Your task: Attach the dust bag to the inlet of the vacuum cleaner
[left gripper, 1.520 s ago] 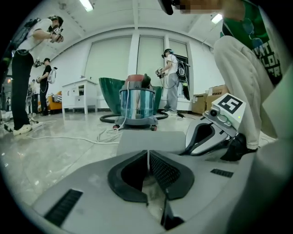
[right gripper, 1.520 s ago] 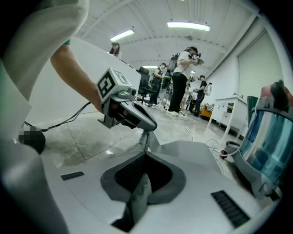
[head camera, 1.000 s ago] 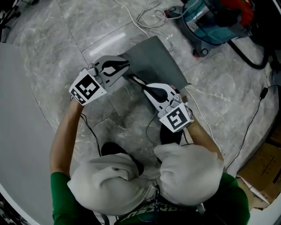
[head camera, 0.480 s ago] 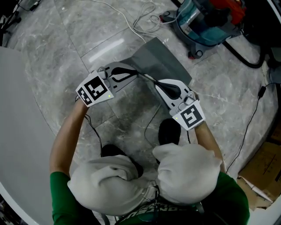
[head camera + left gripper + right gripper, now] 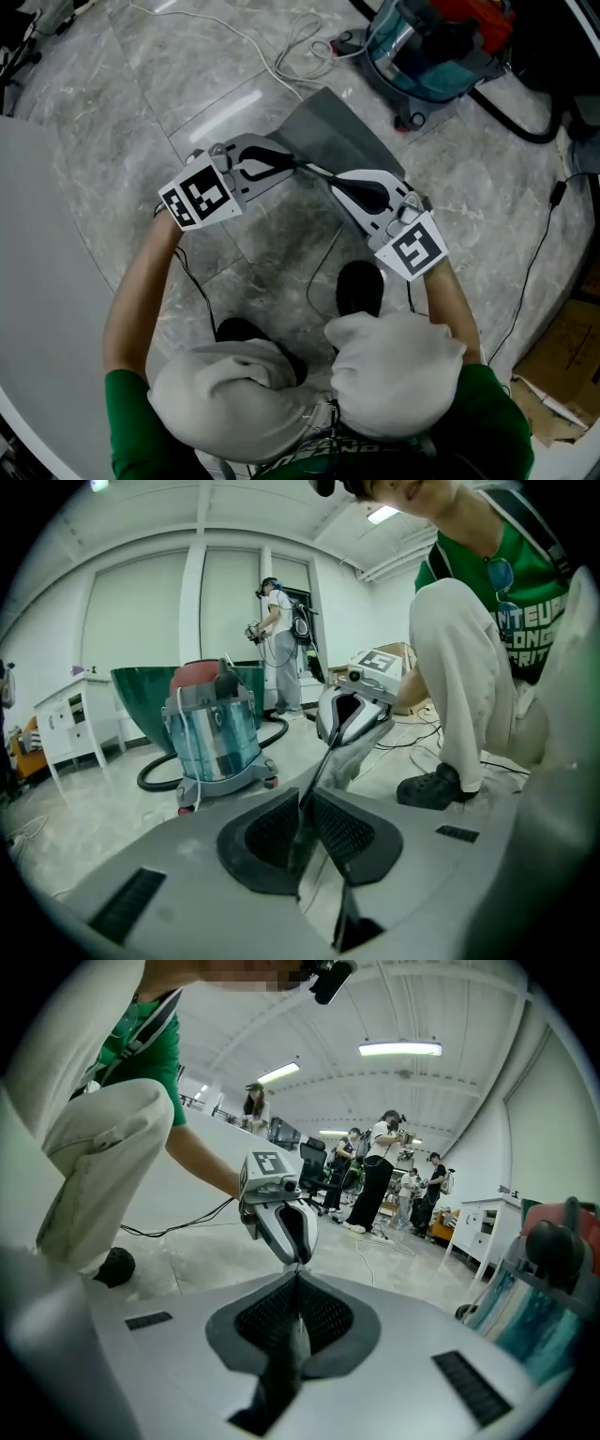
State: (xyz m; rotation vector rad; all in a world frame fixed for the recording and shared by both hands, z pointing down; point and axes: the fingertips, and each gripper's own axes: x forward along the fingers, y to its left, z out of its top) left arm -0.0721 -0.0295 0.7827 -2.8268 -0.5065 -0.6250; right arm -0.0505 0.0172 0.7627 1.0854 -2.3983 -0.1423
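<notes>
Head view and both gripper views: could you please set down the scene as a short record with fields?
Held item: flat grey dust bag, gripped along its near edge
Left gripper: shut on the dust bag
Right gripper: shut on the dust bag
Machine: teal canister vacuum cleaner with a red top, standing on the floor, apart from the bag
Floor: grey marbled tiles, loose white cable
Task state: bag not yet on the inlet

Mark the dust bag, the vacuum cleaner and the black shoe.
dust bag [image 5: 328,131]: head view, bare grey face beyond the claws.
vacuum cleaner [image 5: 431,75]: head view, teal canister wall.
black shoe [image 5: 359,286]: head view, top of the toe.
</notes>
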